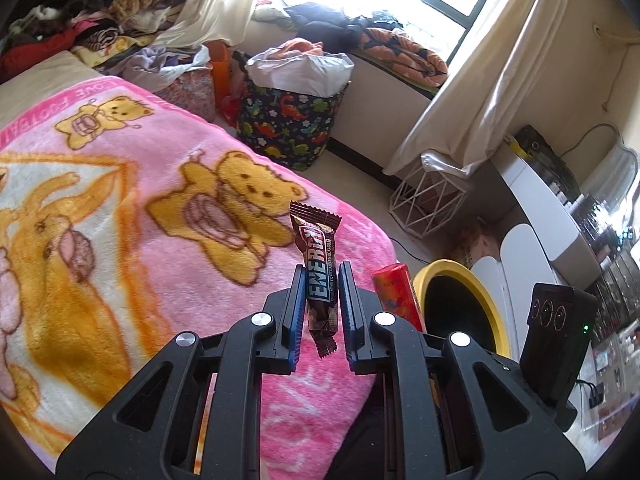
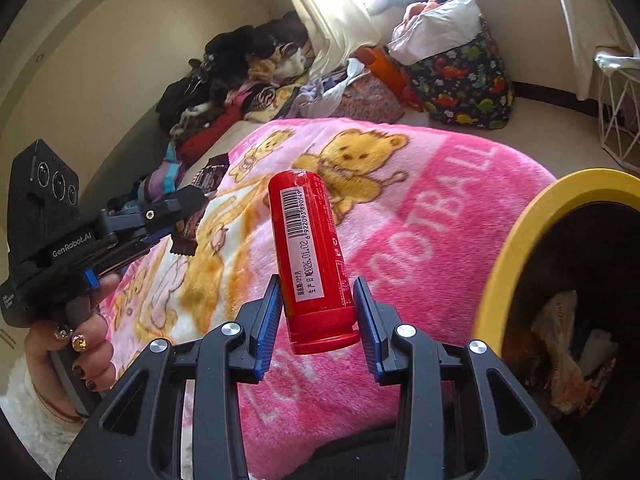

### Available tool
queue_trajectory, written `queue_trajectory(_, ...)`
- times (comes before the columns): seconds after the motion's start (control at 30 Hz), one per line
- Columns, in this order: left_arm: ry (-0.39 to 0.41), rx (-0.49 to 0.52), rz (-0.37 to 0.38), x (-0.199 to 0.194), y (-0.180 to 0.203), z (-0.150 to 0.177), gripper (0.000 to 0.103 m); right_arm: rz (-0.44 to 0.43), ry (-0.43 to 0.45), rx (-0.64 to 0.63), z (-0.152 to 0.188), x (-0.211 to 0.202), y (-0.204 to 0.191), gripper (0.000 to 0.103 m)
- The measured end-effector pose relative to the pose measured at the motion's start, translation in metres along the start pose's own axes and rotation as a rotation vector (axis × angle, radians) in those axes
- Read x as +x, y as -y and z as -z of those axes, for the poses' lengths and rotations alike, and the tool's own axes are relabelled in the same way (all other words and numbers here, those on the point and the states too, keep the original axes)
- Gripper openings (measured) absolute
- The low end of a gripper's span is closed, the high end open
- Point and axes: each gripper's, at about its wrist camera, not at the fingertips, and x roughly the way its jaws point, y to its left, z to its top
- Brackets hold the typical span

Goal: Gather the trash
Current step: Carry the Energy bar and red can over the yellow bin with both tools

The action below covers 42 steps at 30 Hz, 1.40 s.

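My left gripper (image 1: 322,280) is shut on a brown energy-bar wrapper (image 1: 318,268) and holds it above the pink bear blanket (image 1: 140,208). My right gripper (image 2: 316,292) is shut on a red can (image 2: 310,256), held above the blanket (image 2: 420,220). The can also shows in the left wrist view (image 1: 394,292), just left of the yellow-rimmed black bin (image 1: 460,300). In the right wrist view the bin (image 2: 516,256) is close on the right, with crumpled trash inside. The left gripper (image 2: 188,204) with the wrapper (image 2: 200,200) shows at the left.
A dinosaur-print bag (image 1: 292,120) stands on the floor beyond the bed. A white wire basket (image 1: 428,200) sits by the curtain. Clothes (image 1: 100,12) pile at the bed's far end. A white desk (image 1: 560,216) with clutter is on the right.
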Motion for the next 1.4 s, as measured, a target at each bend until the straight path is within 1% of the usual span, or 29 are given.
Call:
queue_trajectory(0.23,-0.008,0.041,0.030,0.006,0.024,0.003,0.011,0.038,0.041,0.033,0.002,-0.023,0.021,0.034)
queue_trajectory(0.47,-0.033,0.084,0.064,0.019,0.049,0.008,0.011,0.074,0.088,0.071,0.002,-0.050,0.043,0.034)
queue_trajectory(0.77,-0.070,0.149,0.108,0.037,0.084,0.018,0.011,0.148,0.146,0.146,0.009,-0.086,0.080,0.034)
queue_trajectory(0.83,-0.080,0.161,0.117,0.042,0.091,0.021,0.011,0.180,0.154,0.167,0.013,-0.094,0.089,0.034)
queue_trajectory(1.1,-0.112,0.217,0.151,0.056,0.122,0.030,0.011,0.294,0.151,0.213,0.028,-0.112,0.117,0.034)
queue_trajectory(1.3,-0.140,0.255,0.166,0.066,0.142,0.040,0.011,0.359,0.130,0.273,0.040,-0.117,0.138,0.034)
queue_trajectory(1.4,-0.158,0.275,0.173,0.072,0.152,0.045,0.011,0.374,0.119,0.320,0.044,-0.118,0.152,0.034)
